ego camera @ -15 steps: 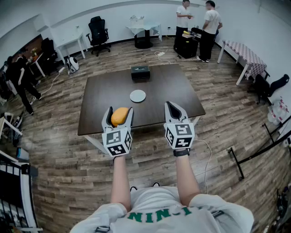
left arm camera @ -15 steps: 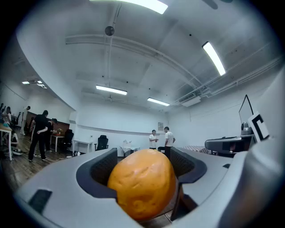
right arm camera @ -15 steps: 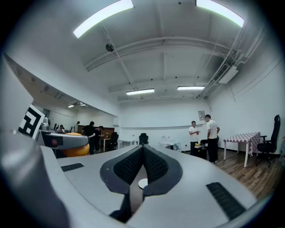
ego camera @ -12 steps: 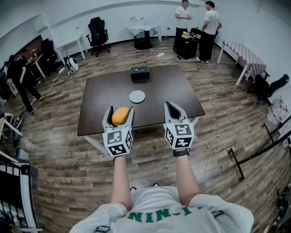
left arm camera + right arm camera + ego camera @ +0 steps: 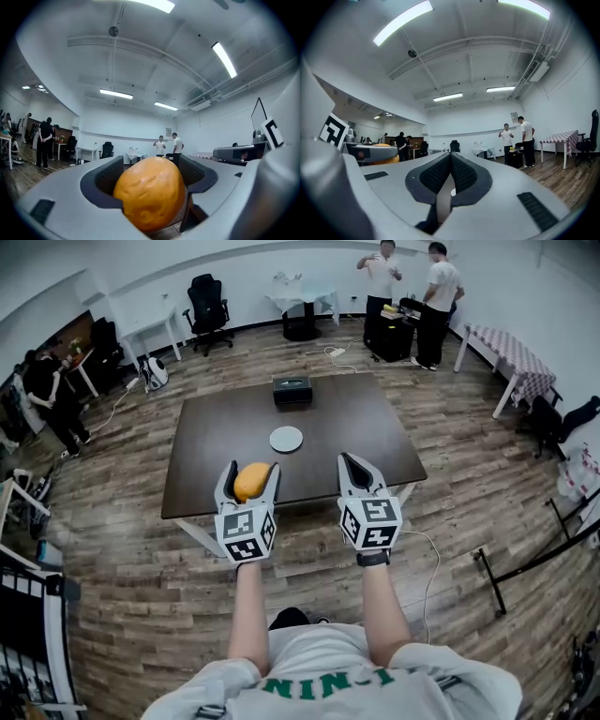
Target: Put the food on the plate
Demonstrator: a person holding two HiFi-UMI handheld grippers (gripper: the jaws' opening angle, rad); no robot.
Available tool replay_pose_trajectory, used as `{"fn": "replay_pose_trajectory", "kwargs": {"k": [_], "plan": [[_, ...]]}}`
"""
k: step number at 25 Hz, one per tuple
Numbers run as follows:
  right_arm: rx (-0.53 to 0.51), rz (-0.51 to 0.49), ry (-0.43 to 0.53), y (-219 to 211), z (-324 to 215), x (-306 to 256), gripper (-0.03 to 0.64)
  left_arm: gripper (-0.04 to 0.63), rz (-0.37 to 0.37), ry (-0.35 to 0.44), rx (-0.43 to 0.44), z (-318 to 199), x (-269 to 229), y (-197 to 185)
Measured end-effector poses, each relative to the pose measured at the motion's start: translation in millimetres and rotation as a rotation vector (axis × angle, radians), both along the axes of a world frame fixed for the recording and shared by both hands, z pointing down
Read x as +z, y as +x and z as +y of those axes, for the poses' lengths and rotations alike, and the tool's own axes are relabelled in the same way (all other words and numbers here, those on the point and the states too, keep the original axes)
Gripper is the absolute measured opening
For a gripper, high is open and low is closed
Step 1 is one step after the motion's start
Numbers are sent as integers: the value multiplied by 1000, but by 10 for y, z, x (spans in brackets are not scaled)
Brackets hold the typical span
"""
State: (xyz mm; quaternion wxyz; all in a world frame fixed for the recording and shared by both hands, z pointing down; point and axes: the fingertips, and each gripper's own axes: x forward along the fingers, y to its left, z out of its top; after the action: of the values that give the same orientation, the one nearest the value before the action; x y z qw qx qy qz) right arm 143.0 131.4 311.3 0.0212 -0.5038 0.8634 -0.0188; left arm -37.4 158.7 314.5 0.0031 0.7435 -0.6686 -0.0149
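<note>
An orange, rounded piece of food sits between the jaws of my left gripper, which is shut on it and held level before the near edge of the dark table. The left gripper view shows the food filling the gap between both pads. A small white plate lies near the middle of the table, beyond the left gripper. My right gripper hovers beside it at the same height, shut with nothing in it; its pads meet at the tips.
A dark box stands at the table's far edge. Two people stand at the back right by a black case. Other people are at the left. A checkered table is at the right.
The view has shifted slightly; both grippers hold their places. The people at the back have moved a little.
</note>
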Motion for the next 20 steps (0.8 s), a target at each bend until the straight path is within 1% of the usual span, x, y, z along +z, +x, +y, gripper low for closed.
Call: {"fn": "replay_pose_trajectory", "kwargs": {"k": [6,10,13,16,20], "plan": [[-29,-18,-39,-113,-194,173,15,381,-8,-13,-10,-150,97,-51],[-32,-18,-61,-215,-468,303,15,382,0,-11,-7,-450,180,-124],[-19,6,-70,-315,-780,414,15,382,5,-12,7,-824,266,-179],[-1,26,-76,-435,-1204,429,15,382,2,-14,30,-1289,293,-252],[-1,11,-77,-608,-1753,338,14,383,1,-9,48,-1880,238,-397]]}}
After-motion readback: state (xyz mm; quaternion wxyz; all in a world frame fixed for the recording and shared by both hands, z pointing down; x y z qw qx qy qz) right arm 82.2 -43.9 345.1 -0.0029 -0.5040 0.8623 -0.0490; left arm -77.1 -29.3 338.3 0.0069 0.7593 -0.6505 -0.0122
